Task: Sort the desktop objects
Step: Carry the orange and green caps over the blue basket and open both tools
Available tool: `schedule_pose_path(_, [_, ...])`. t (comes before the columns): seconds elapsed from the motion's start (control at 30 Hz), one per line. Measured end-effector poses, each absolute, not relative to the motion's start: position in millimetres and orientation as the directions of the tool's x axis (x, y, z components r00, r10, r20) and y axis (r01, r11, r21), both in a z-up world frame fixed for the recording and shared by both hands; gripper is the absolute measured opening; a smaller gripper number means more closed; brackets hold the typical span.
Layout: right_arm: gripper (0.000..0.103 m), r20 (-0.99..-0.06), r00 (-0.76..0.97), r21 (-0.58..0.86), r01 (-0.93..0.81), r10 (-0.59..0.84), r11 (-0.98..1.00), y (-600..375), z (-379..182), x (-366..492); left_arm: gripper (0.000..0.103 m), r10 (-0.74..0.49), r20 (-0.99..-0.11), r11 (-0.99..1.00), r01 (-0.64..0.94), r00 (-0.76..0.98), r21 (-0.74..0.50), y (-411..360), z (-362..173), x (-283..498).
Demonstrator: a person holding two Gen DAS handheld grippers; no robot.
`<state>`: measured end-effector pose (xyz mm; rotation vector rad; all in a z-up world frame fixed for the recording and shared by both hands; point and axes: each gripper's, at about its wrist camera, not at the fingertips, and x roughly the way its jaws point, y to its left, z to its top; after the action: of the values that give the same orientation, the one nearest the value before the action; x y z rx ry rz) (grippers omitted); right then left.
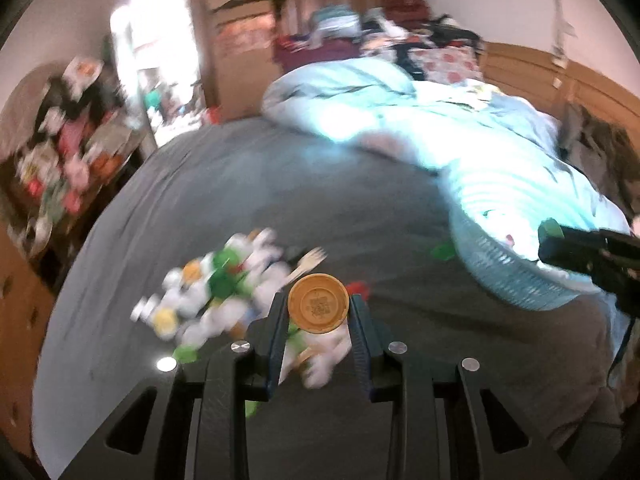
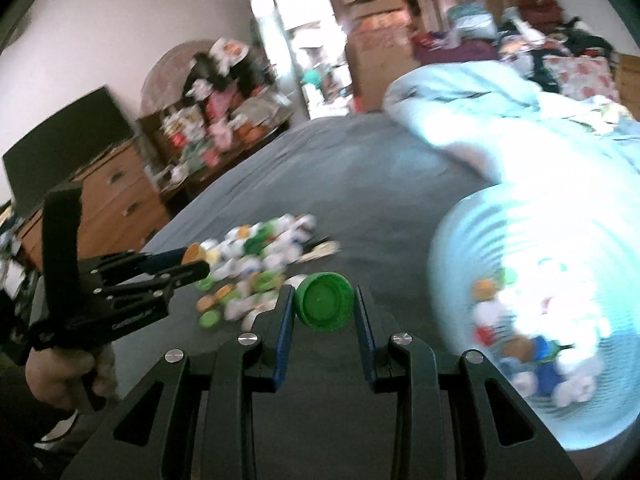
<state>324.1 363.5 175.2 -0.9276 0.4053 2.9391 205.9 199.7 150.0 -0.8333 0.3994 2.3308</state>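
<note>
My left gripper (image 1: 319, 309) is shut on an orange bottle cap (image 1: 318, 308) and holds it above a blurred pile of white, green and orange caps (image 1: 224, 300) on the grey bed sheet (image 1: 280, 192). My right gripper (image 2: 324, 307) is shut on a green bottle cap (image 2: 325, 306), left of the light blue basket (image 2: 536, 320) that holds several caps. In the right wrist view the left gripper (image 2: 192, 262) shows at the left with the orange cap (image 2: 195, 254), over the pile (image 2: 256, 264). The basket (image 1: 516, 256) and right gripper (image 1: 548, 240) show at the right of the left wrist view.
A wooden fork (image 1: 308, 264) lies at the pile's far edge. A light blue duvet (image 1: 400, 100) covers the bed's far right. A wooden dresser (image 2: 116, 196) with a dark screen (image 2: 68, 140) and a cluttered shelf (image 2: 208, 128) stand left of the bed.
</note>
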Motion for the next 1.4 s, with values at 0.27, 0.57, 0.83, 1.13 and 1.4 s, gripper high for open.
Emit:
schedule_pose_path(0.27, [0.026,-0.546,-0.836,0.244,-0.228,0.06,-0.943,432,195,357,0.032,0.523,-0.617,-0.66,-0.738,-0.587,0.142,292,185,236])
schedule_pose_path(0.57, [0.026,-0.54,-0.834,0.247,-0.287,0.115,-0.925,468,202,377,0.032,0.547,-0.64,-0.577,-0.797,-0.539,0.178,371,193,250])
schedule_pose_path(0.83, [0.026,-0.544,-0.828,0.255,-0.318,0.136,-0.913,485,199,385,0.032,0.542,-0.666,-0.546,-0.817,-0.512,0.184,408,185,249])
schedule_pose_path(1.13, [0.026,-0.559,-0.82,0.267,-0.321,0.126,-0.909,493,188,383,0.032,0.528,-0.698,-0.549,-0.821,-0.484,0.155,421,172,236])
schedule_pose_path(1.4, [0.026,-0.57,-0.813,0.27,-0.324,0.121,-0.907,495,183,382,0.032,0.534,-0.704,-0.535,-0.832,-0.469,0.149,432,168,237])
